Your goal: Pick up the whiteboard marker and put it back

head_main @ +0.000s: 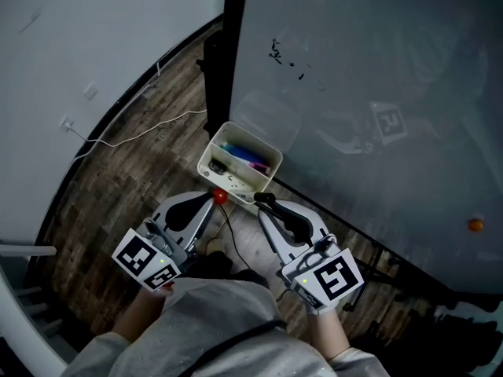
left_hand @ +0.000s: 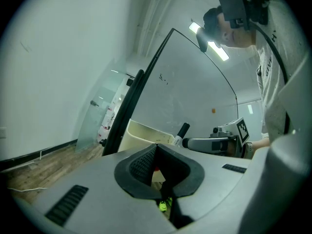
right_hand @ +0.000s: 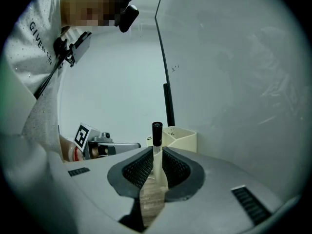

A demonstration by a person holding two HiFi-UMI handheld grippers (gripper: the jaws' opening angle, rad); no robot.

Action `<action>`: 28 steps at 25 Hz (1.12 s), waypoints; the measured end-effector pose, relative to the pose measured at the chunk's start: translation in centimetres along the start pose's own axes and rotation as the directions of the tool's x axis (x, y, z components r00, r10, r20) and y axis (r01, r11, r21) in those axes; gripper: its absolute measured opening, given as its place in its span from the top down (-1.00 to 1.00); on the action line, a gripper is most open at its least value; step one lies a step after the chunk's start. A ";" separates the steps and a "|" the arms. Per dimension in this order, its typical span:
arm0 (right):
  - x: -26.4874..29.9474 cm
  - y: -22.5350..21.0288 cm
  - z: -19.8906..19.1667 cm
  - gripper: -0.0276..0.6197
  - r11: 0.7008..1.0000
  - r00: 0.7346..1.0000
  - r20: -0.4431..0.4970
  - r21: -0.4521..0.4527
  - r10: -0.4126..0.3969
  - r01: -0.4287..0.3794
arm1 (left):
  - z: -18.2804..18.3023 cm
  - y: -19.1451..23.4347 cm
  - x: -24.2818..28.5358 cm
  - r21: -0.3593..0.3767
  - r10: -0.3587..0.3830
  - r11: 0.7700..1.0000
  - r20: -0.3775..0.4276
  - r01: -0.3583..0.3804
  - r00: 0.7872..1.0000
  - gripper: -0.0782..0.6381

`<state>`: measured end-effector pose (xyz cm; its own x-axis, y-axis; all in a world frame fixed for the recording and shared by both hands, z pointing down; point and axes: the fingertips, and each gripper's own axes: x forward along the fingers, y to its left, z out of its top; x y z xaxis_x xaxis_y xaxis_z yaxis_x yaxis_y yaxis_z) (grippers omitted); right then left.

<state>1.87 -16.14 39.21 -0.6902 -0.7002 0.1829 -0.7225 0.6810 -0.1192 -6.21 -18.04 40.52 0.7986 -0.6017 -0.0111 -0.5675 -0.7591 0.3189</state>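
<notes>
The whiteboard marker [right_hand: 156, 133], white-bodied with a black cap, stands upright between the pads of my right gripper [right_hand: 156, 156], which is shut on it. In the head view the marker [head_main: 264, 200] and right gripper [head_main: 263, 206] hover just below the cream tray [head_main: 211, 157] fixed to the whiteboard's lower edge. My left gripper [head_main: 214, 203] sits beside it on the left, shut on a small red piece [head_main: 220, 197]. That red piece [left_hand: 156, 169] shows between the closed pads of the left gripper [left_hand: 156, 155]. The left gripper view also shows the marker [left_hand: 183, 129] in front of the tray [left_hand: 139, 130].
The whiteboard [head_main: 377, 93] fills the right side, with a few small marks near its top. Other markers [head_main: 247, 157] lie inside the tray. A white cable [head_main: 149, 132] runs over the wooden floor on the left, towards a wall. The person's sleeves are at the bottom.
</notes>
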 end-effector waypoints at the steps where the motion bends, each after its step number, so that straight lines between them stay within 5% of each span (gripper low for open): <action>1: -0.1 0.0 0.0 0.72 1.000 1.000 0.005 -0.002 -0.001 0.001 | 0.0 -0.2 0.0 -0.001 -0.002 1.000 0.000 0.002 1.000 0.74; 28: -9.3 7.4 1.1 0.85 0.984 0.983 0.019 0.001 0.181 -0.181 | -0.5 -12.7 -3.2 0.038 0.051 0.998 0.054 -0.053 0.997 0.74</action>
<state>2.91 -4.87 35.52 -0.8099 -0.5696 0.1401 -0.5860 0.7962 -0.1509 -1.40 -6.34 36.99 0.7569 -0.6519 -0.0457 -0.6161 -0.7352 0.2827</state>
